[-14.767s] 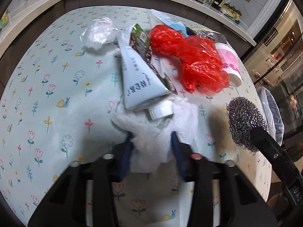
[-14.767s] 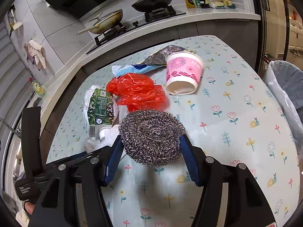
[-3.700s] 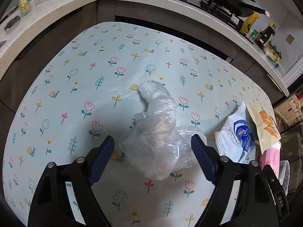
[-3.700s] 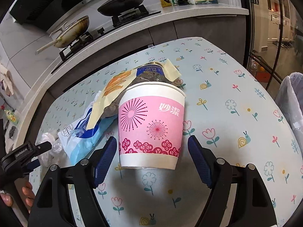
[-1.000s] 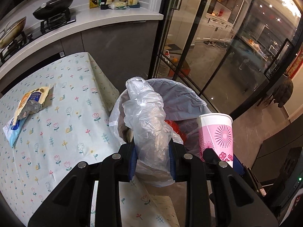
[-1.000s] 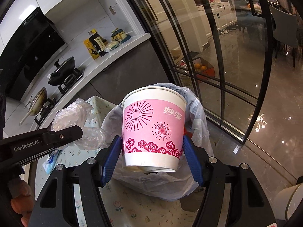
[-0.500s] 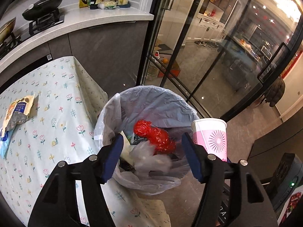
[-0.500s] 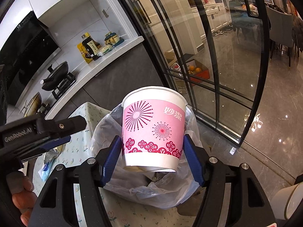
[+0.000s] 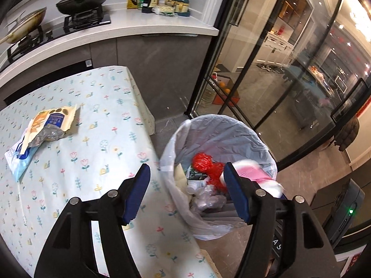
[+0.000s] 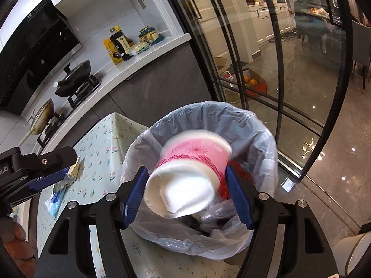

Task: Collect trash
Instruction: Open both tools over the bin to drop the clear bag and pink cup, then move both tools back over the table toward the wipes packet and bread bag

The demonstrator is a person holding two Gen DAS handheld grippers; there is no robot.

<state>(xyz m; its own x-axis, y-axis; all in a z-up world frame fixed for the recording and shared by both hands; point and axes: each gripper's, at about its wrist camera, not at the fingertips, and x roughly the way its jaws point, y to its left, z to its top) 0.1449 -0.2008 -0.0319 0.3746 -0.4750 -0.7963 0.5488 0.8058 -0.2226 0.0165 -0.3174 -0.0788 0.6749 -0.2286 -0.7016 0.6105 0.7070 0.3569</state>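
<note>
Here, left wrist view: left gripper point(image 9: 185, 180) spread wide and holding nothing, above the gap between table edge and bin
Bin: round trash bin lined with a translucent grey plastic bag point(image 9: 231, 129); inside lie a crumpled red plastic bag point(image 9: 205, 162), clear film and a tube; a blurred pink paper cup point(image 9: 252, 171) at the rim
Left on the table: yellow-and-silver foil snack wrapper point(image 9: 49, 125) overlapping a blue-and-white plastic packet point(image 9: 17, 159) on the flower-print tablecloth point(image 9: 92, 143)

Right wrist view: right gripper point(image 10: 185, 183) parted, its pads apart from the cup
Cup: tilted, motion-blurred, base toward the camera, over the bin mouth; judged mid-drop
Progress: mostly binned; the wrapper and packet appear to remain
</note>
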